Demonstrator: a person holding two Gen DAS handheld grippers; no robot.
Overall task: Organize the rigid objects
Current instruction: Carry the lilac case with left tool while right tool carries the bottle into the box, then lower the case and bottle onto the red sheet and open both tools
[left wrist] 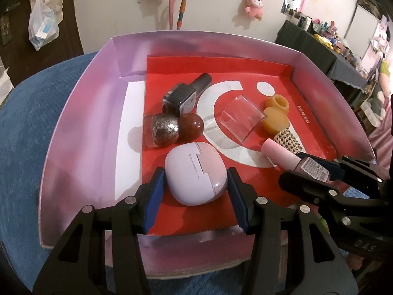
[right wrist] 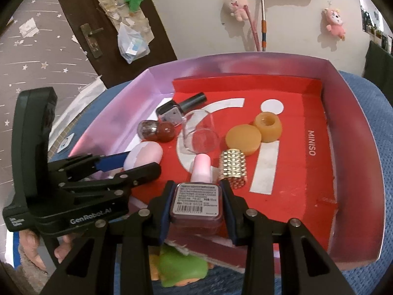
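A: The left gripper (left wrist: 195, 191) clamps the earbud case (left wrist: 194, 172) near the tray's (left wrist: 81, 113) front edge; the right gripper (right wrist: 196, 209) clamps the pink polish bottle (right wrist: 196, 201).

B: Risk: careless release knocks the gold studded tube (right wrist: 233, 170).

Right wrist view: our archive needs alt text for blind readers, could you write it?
The right gripper clamps a pink-capped nail polish bottle over a red-lined pink cardboard tray holding bottles, amber rubber pieces and a clear plastic cup. The left gripper holds a pastel oval case.
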